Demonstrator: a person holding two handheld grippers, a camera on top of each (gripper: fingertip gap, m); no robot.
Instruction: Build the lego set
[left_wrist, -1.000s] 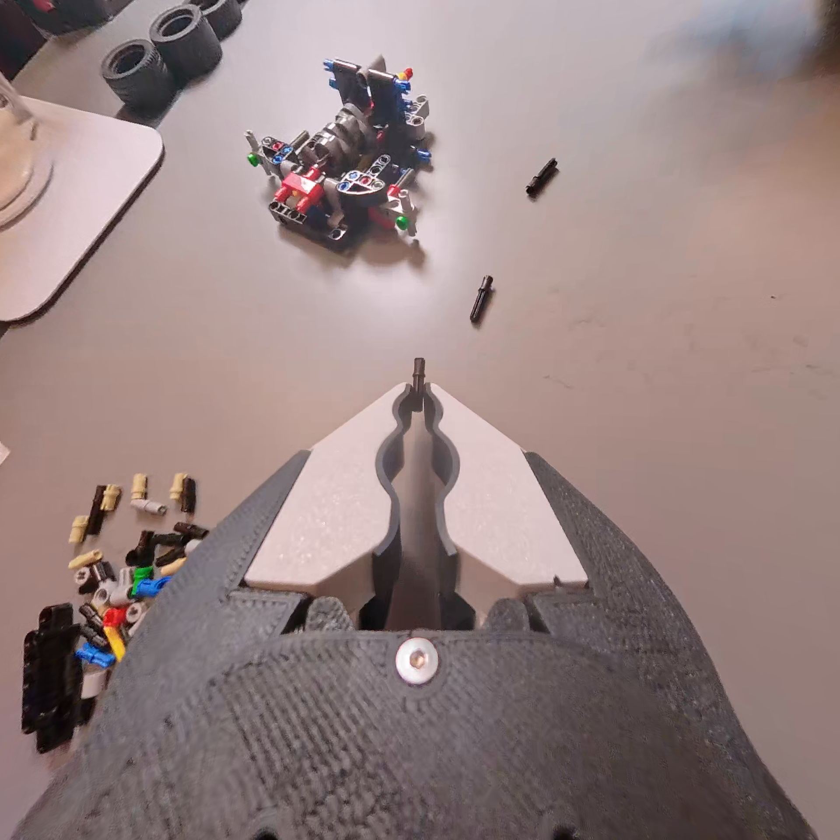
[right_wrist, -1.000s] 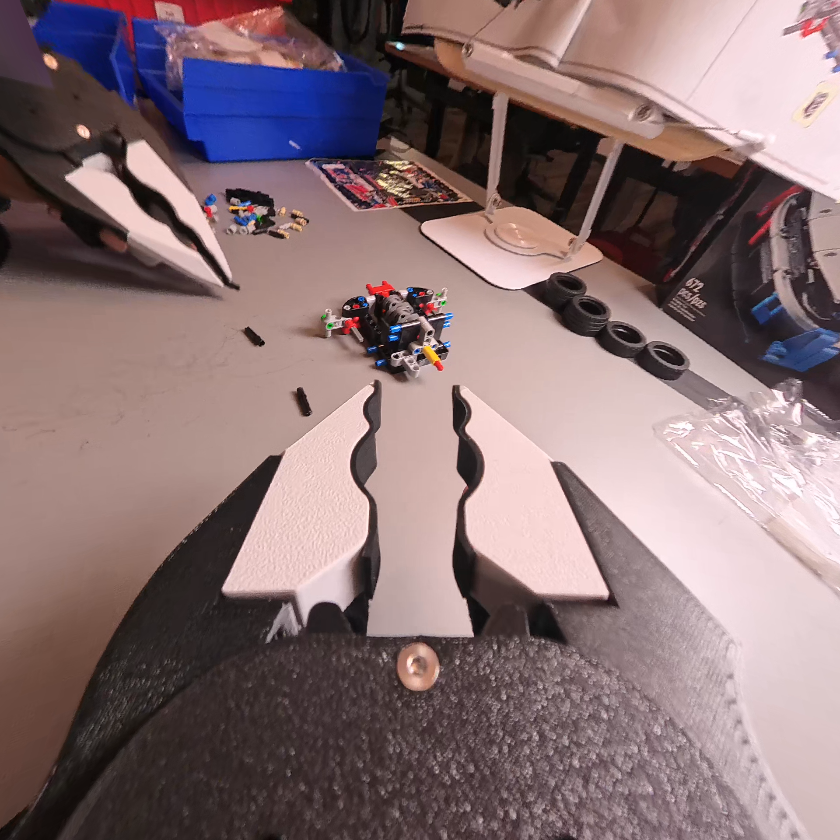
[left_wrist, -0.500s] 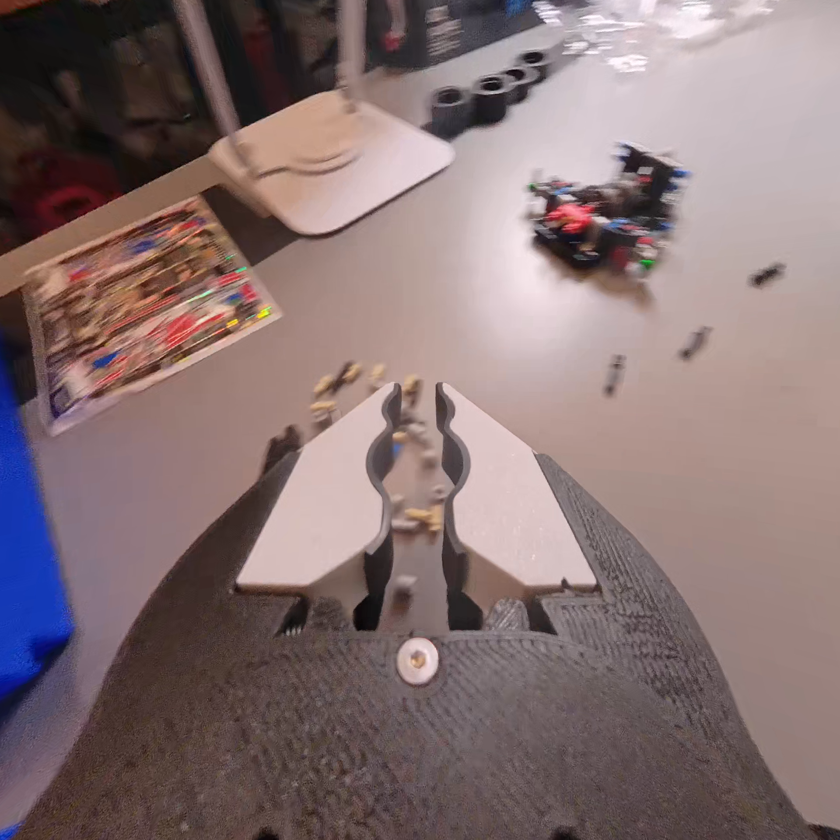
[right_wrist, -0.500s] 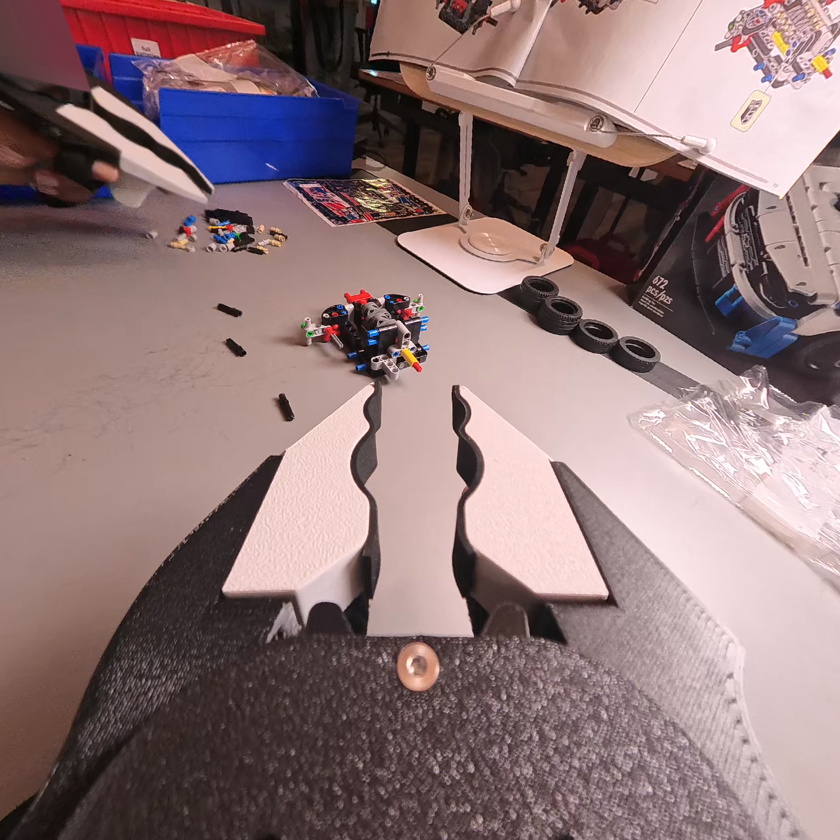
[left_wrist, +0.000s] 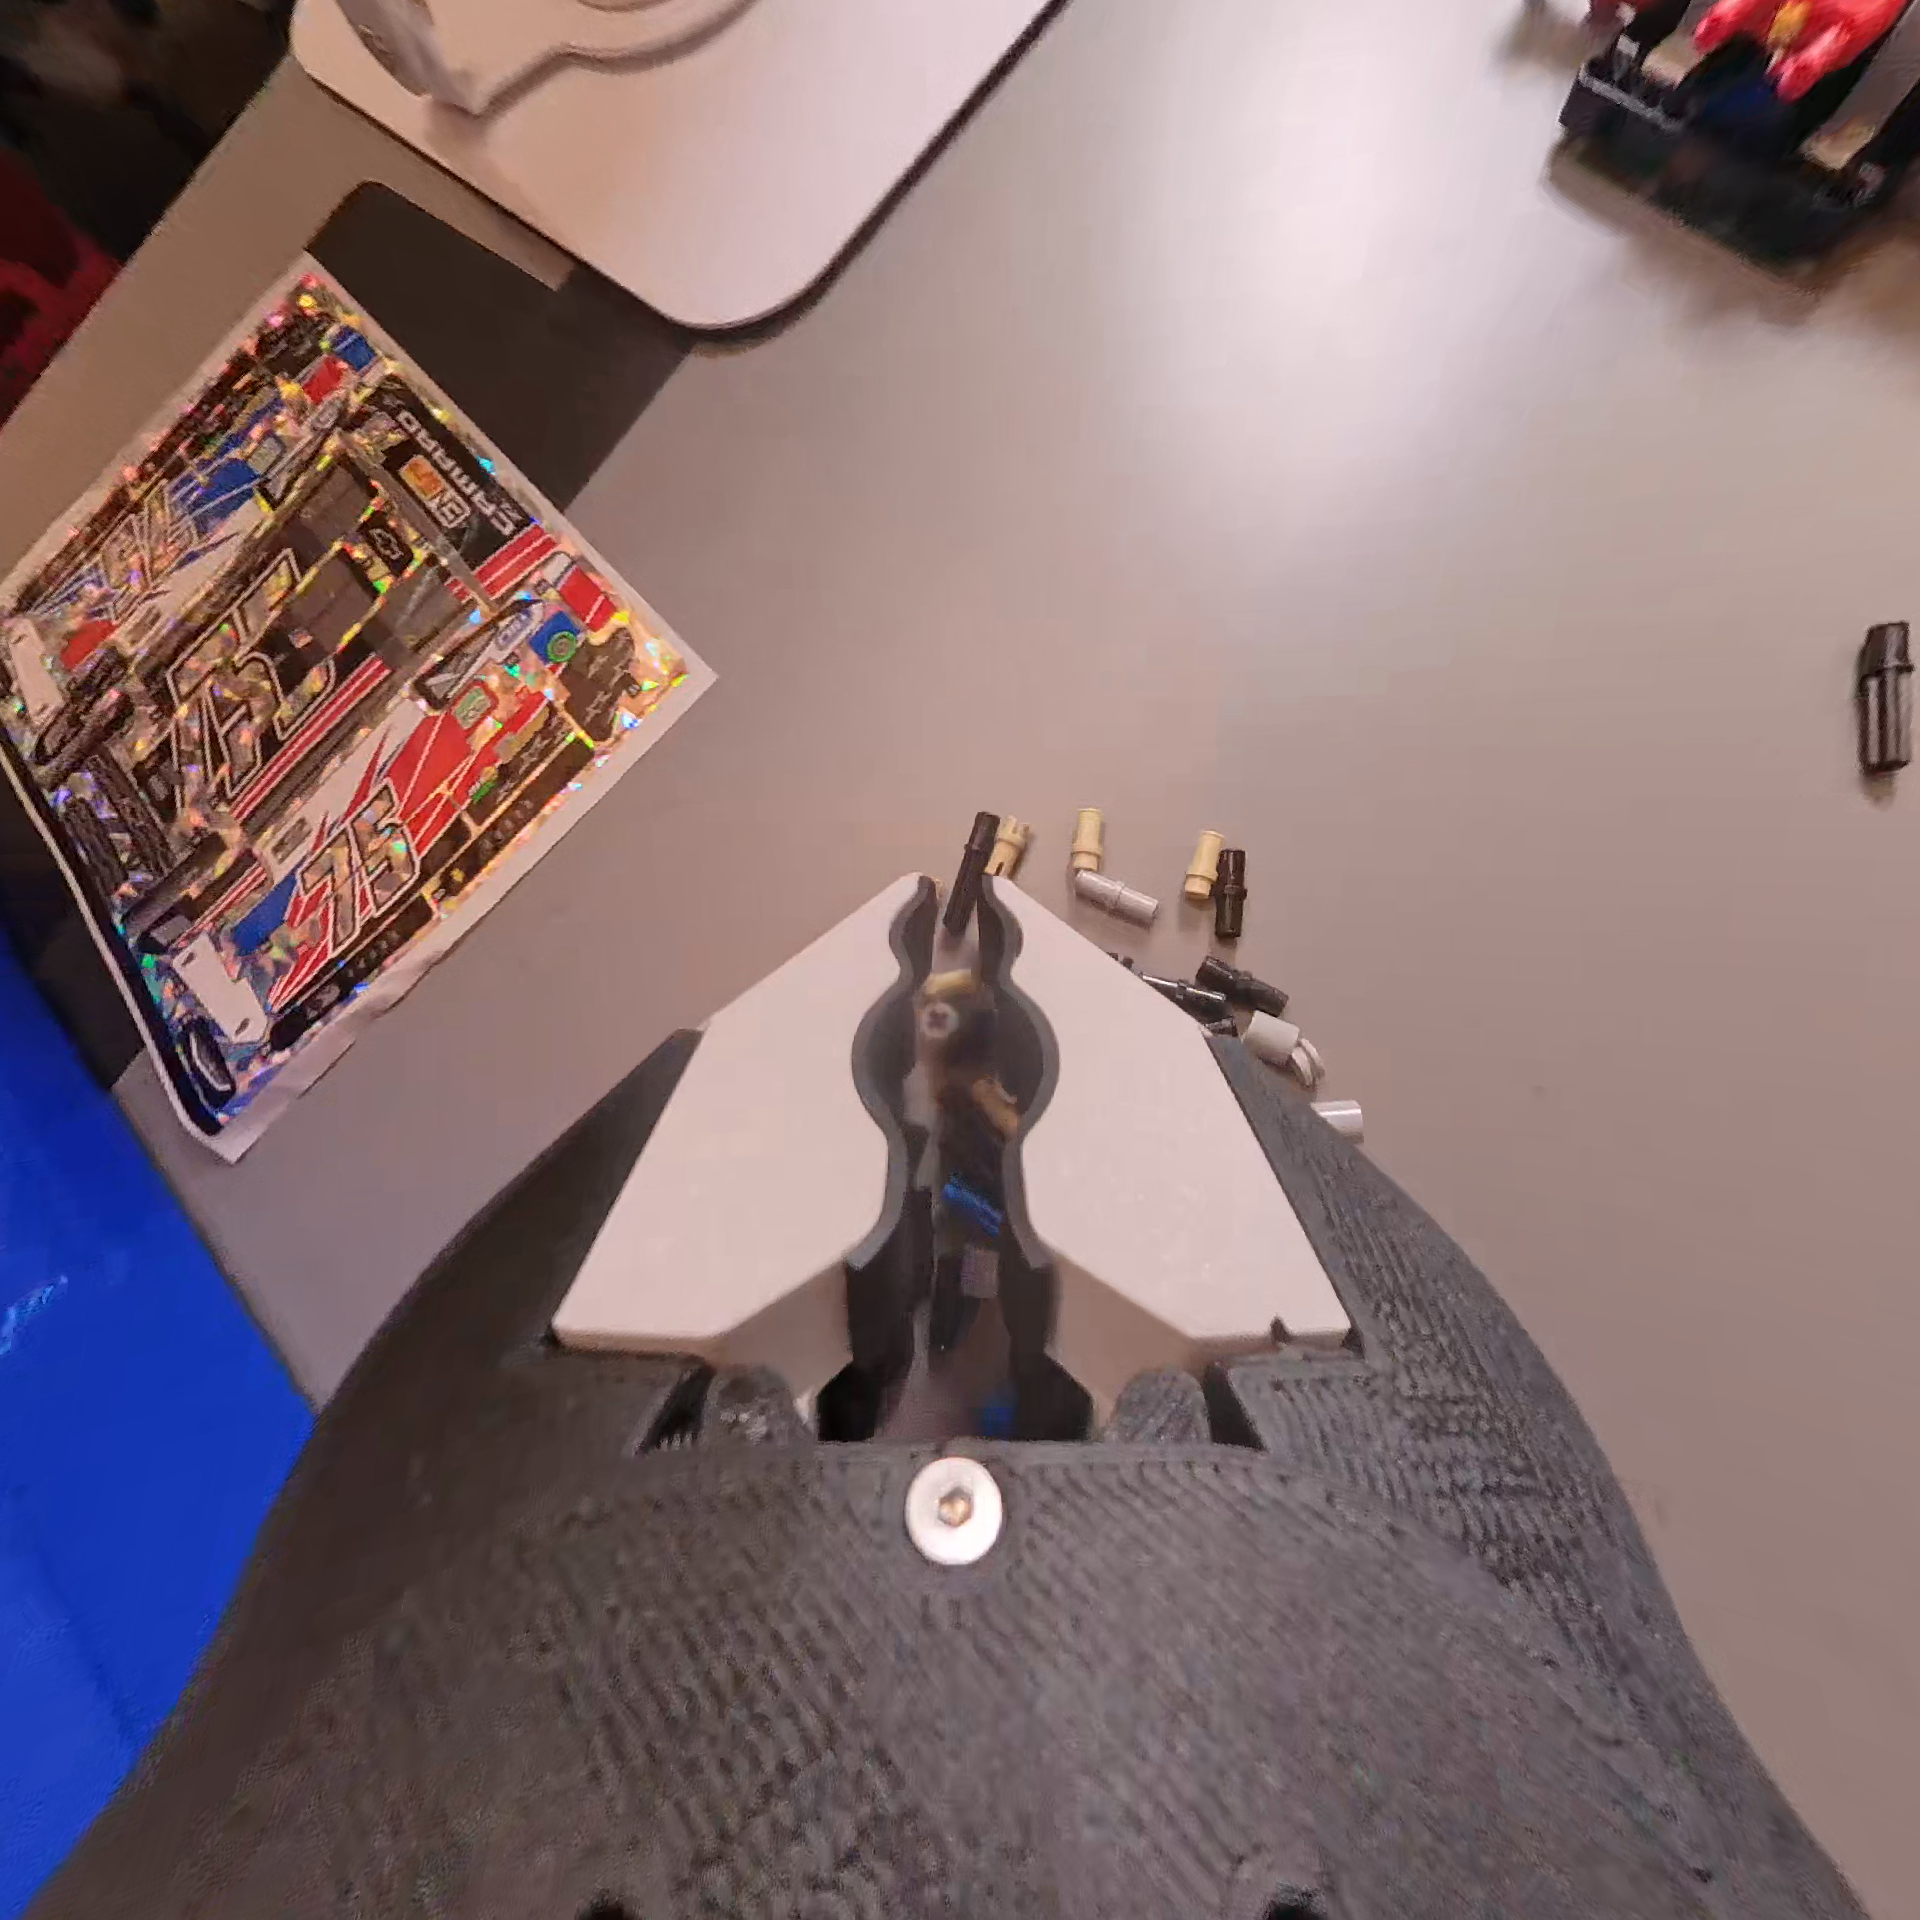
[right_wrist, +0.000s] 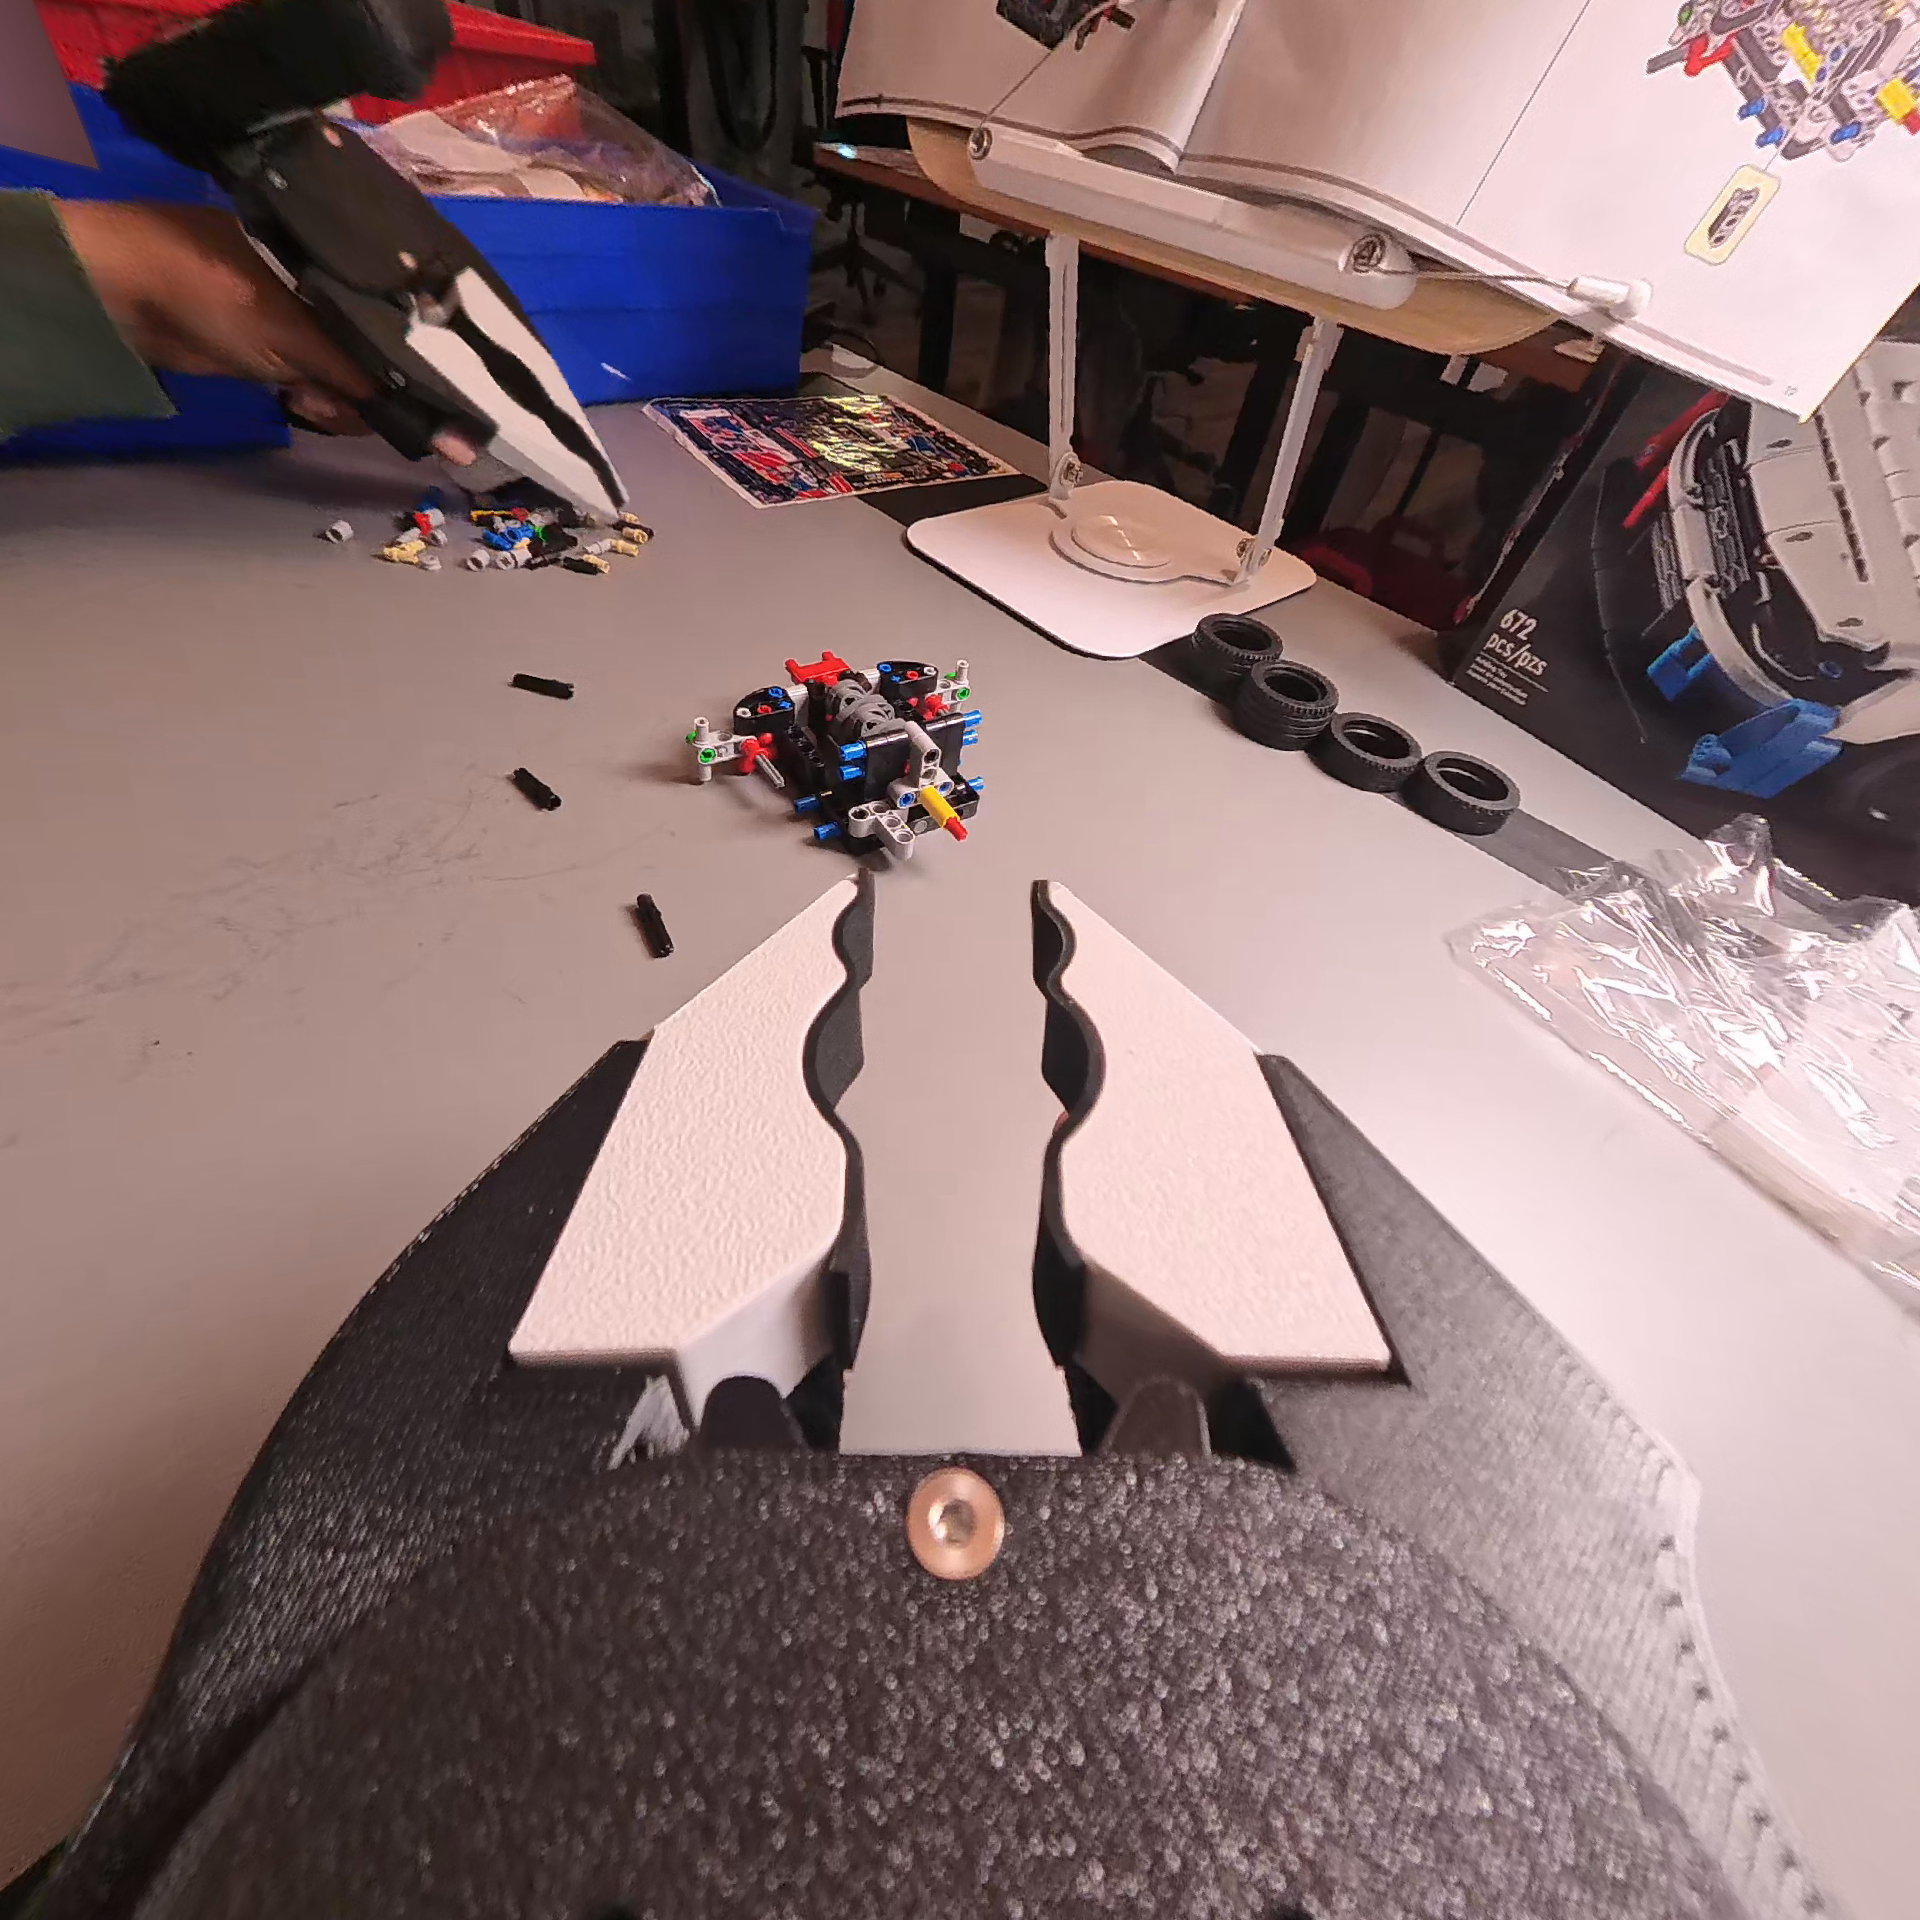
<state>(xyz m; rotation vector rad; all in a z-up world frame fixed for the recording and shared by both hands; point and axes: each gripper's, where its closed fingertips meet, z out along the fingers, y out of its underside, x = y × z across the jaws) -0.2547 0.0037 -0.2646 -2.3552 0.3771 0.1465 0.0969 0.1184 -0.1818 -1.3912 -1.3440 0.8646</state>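
My left gripper (left_wrist: 958, 883) is down in the pile of small pins (left_wrist: 1164, 914) and shut on a black pin (left_wrist: 968, 857) that sticks out past its tips. From the right wrist view it (right_wrist: 613, 499) tilts down onto the pile (right_wrist: 499, 535). The partly built black, red and blue model (right_wrist: 862, 748) sits mid-table; its edge shows at the top right of the left wrist view (left_wrist: 1745, 125). Three loose black pins (right_wrist: 535, 788) lie left of the model. My right gripper (right_wrist: 951, 894) is open and empty, just short of the model.
A shiny sticker sheet (left_wrist: 312, 675) lies left of the pile. A white stand base (right_wrist: 1122, 561) carries the instruction booklet (right_wrist: 1455, 104). Several black tyres (right_wrist: 1351, 727), the set's box (right_wrist: 1714, 582), a clear plastic bag (right_wrist: 1714, 1039) and a blue bin (right_wrist: 623, 270) ring the table. There is about 40 cm between the tips of the two grippers.
My left gripper let go of a black pin on the table, swung left to the pile and closed on another black pin. My right gripper stayed open.
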